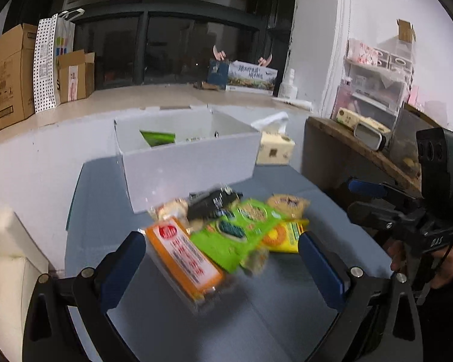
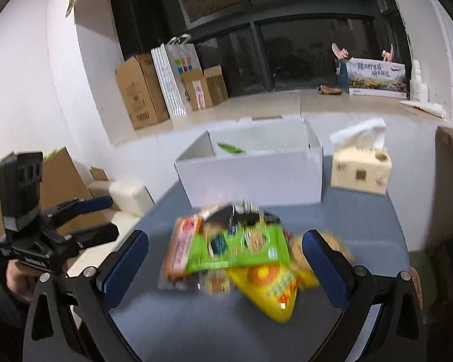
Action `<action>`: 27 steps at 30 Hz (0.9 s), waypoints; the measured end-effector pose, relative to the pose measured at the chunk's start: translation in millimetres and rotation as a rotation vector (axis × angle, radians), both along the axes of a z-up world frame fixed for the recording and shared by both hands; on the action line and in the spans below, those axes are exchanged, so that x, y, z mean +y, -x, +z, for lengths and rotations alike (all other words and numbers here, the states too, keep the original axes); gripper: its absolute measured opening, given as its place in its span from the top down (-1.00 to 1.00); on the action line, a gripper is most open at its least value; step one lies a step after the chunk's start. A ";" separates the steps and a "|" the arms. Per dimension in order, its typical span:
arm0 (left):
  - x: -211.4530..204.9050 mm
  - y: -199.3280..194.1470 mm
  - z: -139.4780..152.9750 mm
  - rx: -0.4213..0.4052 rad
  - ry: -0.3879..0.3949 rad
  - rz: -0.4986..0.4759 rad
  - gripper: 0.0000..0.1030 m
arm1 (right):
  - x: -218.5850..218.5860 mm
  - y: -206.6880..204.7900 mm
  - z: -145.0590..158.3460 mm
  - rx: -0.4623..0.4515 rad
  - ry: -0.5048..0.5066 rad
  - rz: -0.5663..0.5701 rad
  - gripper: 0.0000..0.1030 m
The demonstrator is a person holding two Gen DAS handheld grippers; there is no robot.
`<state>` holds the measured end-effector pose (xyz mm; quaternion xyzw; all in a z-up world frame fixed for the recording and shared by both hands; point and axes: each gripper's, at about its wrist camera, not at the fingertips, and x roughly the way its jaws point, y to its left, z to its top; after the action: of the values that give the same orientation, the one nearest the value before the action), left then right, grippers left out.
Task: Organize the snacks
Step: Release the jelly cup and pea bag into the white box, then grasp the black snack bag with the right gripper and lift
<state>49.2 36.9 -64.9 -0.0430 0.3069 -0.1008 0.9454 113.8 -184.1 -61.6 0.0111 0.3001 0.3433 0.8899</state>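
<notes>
Snack packets are seen heaped on the blue table before a white box, between the left gripper's parted fingers. From the right wrist, the right gripper is likewise spread wide around the pile, nothing clamped.

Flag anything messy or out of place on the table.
The snacks lie in a jumbled, overlapping heap in front of the white box, which holds only a green packet. Nothing looks spilled or damaged.
</notes>
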 end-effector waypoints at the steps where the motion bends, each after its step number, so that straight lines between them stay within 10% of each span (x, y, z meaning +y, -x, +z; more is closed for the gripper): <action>1: -3.6 3.3 -2.3 0.005 -0.009 0.008 -1.00 | -2.1 5.0 -3.5 -0.005 0.013 -0.008 -1.00; 16: -8.4 10.0 -8.3 0.042 0.048 0.011 -1.00 | 10.9 2.5 -15.9 -0.001 0.057 -0.004 -1.00; 27: -3.6 16.9 -8.2 0.046 0.068 0.015 -1.00 | 80.9 -88.4 -45.3 0.078 0.209 0.067 -1.00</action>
<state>32.3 33.2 -73.1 -0.0797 0.3244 -0.1032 0.9369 202.2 -103.2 -106.8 -0.0784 0.3687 0.3391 0.8619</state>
